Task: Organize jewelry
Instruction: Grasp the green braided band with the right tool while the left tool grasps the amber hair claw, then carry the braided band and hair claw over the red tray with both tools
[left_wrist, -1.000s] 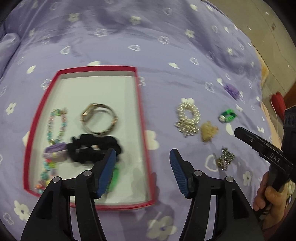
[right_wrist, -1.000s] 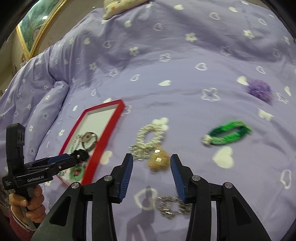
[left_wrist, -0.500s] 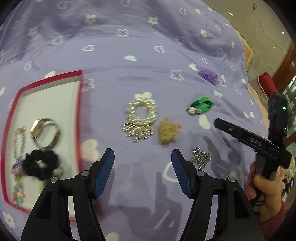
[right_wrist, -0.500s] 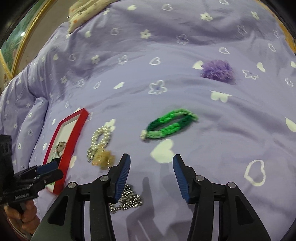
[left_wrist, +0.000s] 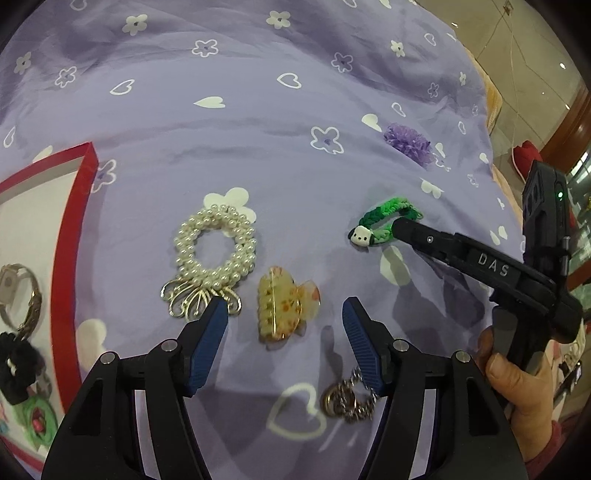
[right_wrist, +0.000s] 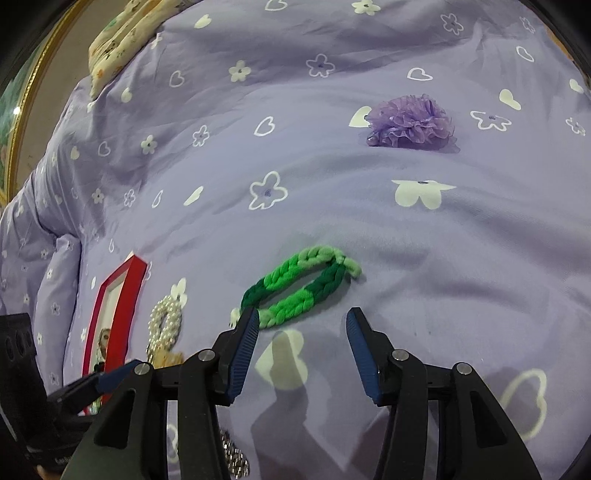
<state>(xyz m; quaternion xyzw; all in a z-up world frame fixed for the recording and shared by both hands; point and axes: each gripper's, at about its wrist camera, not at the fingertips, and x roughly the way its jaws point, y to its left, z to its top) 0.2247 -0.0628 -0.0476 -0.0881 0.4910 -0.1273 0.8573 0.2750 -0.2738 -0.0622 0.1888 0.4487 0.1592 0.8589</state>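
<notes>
On the bedspread (left_wrist: 258, 155): 1 pearl bracelet (left_wrist: 216, 254), 1 green braid (right_wrist: 299, 291).

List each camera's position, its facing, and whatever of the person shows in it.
Left wrist: sits on the left claw, facing the amber hair clip; the right claw and hand show.
Right wrist: sits on the right claw, facing the green braided band.
Both show the band, pearl bracelet and red tray.

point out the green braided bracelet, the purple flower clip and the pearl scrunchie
green braided bracelet (right_wrist: 295, 291), right wrist view, on its lower braided strand
purple flower clip (right_wrist: 412, 122), right wrist view, middle of the ruffled petals
pearl scrunchie (left_wrist: 184, 247), left wrist view, left side of the pearl ring
</notes>
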